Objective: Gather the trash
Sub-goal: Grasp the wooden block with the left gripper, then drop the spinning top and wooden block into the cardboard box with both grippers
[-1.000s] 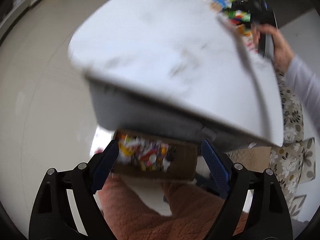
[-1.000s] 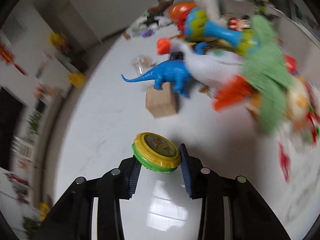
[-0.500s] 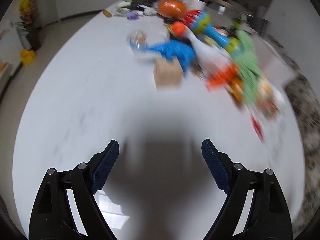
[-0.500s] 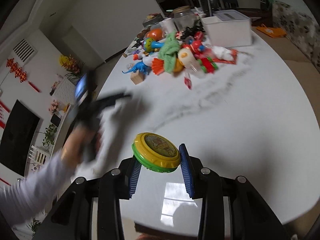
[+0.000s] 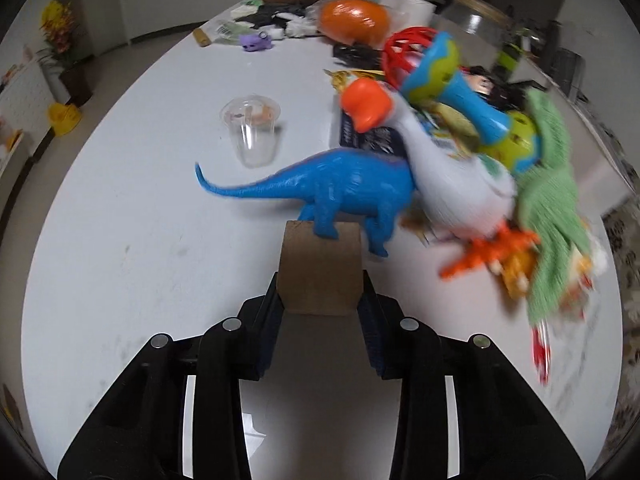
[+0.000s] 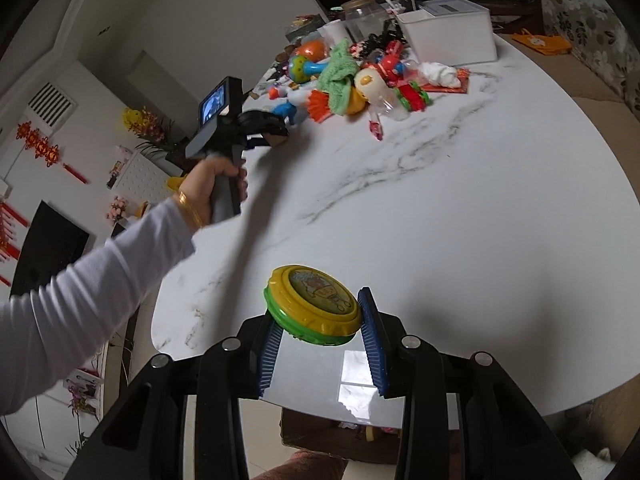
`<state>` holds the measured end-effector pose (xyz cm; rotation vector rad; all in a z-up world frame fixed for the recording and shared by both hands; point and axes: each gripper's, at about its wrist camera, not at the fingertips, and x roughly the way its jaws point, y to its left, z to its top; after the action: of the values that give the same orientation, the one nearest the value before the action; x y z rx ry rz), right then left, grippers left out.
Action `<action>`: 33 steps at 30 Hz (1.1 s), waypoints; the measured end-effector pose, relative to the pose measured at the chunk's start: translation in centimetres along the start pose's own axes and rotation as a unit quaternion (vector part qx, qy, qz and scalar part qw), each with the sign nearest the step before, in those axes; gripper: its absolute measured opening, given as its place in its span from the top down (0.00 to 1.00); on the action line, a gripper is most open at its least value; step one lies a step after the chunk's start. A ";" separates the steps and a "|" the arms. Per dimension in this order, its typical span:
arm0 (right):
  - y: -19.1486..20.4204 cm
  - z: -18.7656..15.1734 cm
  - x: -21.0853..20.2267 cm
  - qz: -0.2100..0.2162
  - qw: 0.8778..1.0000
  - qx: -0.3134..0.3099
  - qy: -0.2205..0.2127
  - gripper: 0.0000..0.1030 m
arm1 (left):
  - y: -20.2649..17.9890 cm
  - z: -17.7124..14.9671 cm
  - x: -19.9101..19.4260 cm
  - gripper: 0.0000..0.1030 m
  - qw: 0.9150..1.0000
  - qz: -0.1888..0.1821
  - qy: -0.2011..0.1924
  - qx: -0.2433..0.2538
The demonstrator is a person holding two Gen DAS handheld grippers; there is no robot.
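Cardboard box point(image 5: 320, 270), small and brown, sits clamped between the two fingers of our left gripper point(image 5: 322, 308), resting on the white marble table point(image 5: 140, 240) toward its near middle. A blue toy dinosaur point(image 5: 340, 190) stands just behind the box, one hind foot touching its top edge. Beyond the dinosaur's tail, a clear plastic cup point(image 5: 252, 132) lies on its side, apart from the rest. To the right, a heap of toys runs toward the table's far right edge: a white goose with an orange beak point(image 5: 440, 168) touching the dinosaur's front, a green cloth point(image 5: 552, 184) that is blurred, and a blue and green rattle point(image 5: 452, 80) above the goose.

In the right wrist view, our right gripper point(image 6: 318, 334) grips a round tin with a yellow lid and green rim point(image 6: 314, 308), held above the table's near edge. The same view shows our left hand point(image 6: 210, 186) in a white sleeve, wrapped around the left gripper's handle near the table's left edge, and a white plastic bin point(image 6: 452, 36) standing at the far edge behind the toy heap.
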<state>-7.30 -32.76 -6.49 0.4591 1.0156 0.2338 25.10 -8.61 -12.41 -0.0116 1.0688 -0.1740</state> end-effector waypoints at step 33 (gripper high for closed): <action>7.3 -18.1 13.5 -0.034 0.949 -0.181 0.257 0.64 | 7.5 -44.1 -8.2 0.66 0.959 0.014 0.282 0.024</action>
<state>-15.76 -16.25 -21.38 0.0205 1.4588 0.4844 -16.20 3.32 -27.24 0.1039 1.6345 -0.1820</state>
